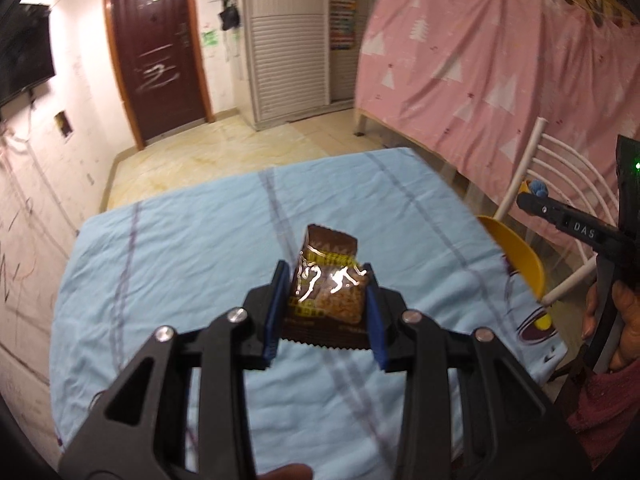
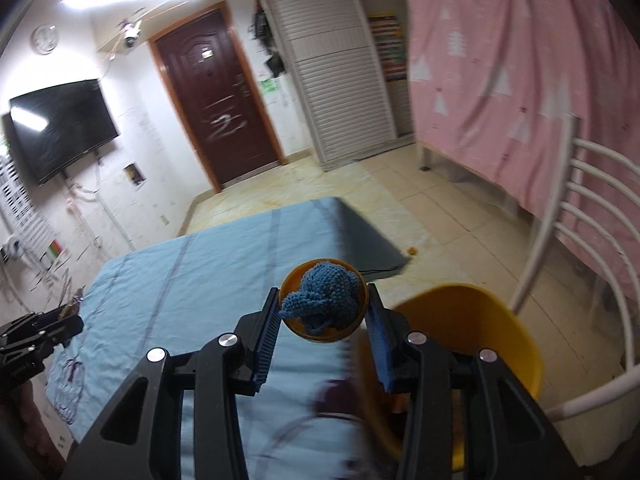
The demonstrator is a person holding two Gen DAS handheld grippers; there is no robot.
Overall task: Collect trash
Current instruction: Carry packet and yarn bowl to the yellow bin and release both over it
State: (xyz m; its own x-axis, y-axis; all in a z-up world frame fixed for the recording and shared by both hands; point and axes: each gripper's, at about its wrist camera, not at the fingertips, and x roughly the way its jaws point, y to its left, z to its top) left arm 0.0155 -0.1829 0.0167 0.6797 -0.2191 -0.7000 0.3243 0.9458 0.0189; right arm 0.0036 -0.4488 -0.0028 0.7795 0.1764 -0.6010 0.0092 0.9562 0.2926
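Observation:
My left gripper [image 1: 326, 280] is shut on a brown snack packet [image 1: 328, 284] with yellow print, held above the light blue tablecloth [image 1: 180, 264]. My right gripper [image 2: 323, 308] is shut on a small orange cup [image 2: 325, 334] stuffed with a blue knitted cloth [image 2: 324, 300], held near the table's right edge. The right gripper also shows at the far right of the left wrist view [image 1: 532, 196], and the left gripper at the far left of the right wrist view [image 2: 68, 316].
A yellow bin [image 2: 500, 344] stands beside the table's right edge, also in the left wrist view [image 1: 516, 256]. A white chair [image 2: 592, 216] is behind it. A pink curtain [image 1: 500, 52] hangs to the right. A brown door [image 1: 156, 48] is across the tiled floor.

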